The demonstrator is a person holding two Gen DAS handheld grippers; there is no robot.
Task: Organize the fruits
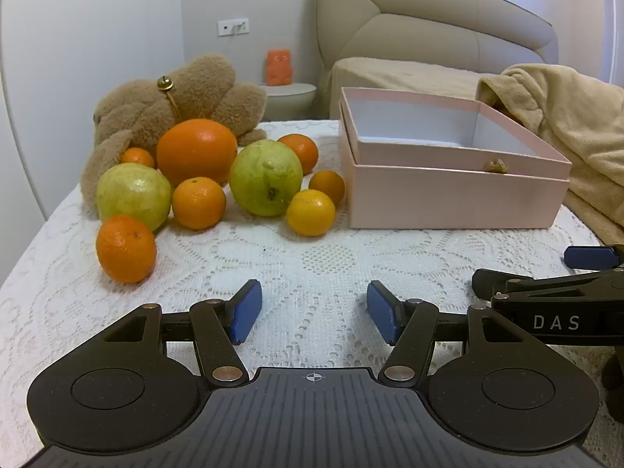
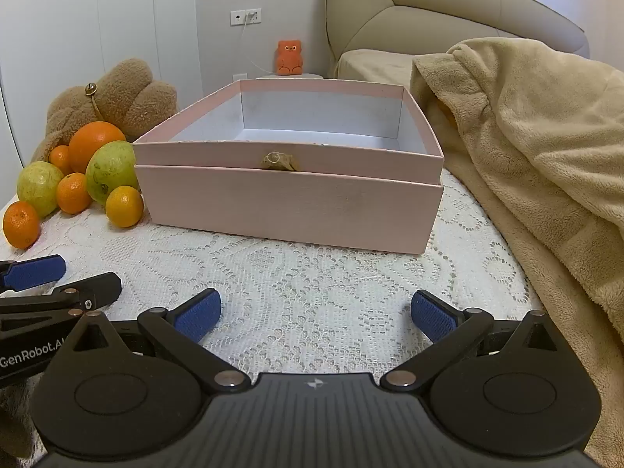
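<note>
Left wrist view: at left of frame the fruit sits in a loose heap on the lace-covered worktop [image 1: 312, 265], bunched against a brown plush toy [image 1: 175, 93] that likely keeps it from rolling. Nearest, lower left, a small mandarin [image 1: 125, 249]; behind it a green guava [image 1: 133, 195], a large orange [image 1: 197, 150], a second guava [image 1: 266, 182], and a yellowish citrus [image 1: 311, 212] just beside the box. Centre-right, the pink box [image 1: 456, 199] is open and looks empty, nested in its lid, probably the destination. Bottom centre, the left gripper [image 1: 314, 312] hangs tilted down over bare lace, fingers partly apart, nothing between them. Right wrist view: the right gripper [image 2: 316, 318] faces the box, fingers spread as wide as they go, empty. No fruit moved yet, by the look of it. Beige blanket [image 2: 546, 156] at right.
</note>
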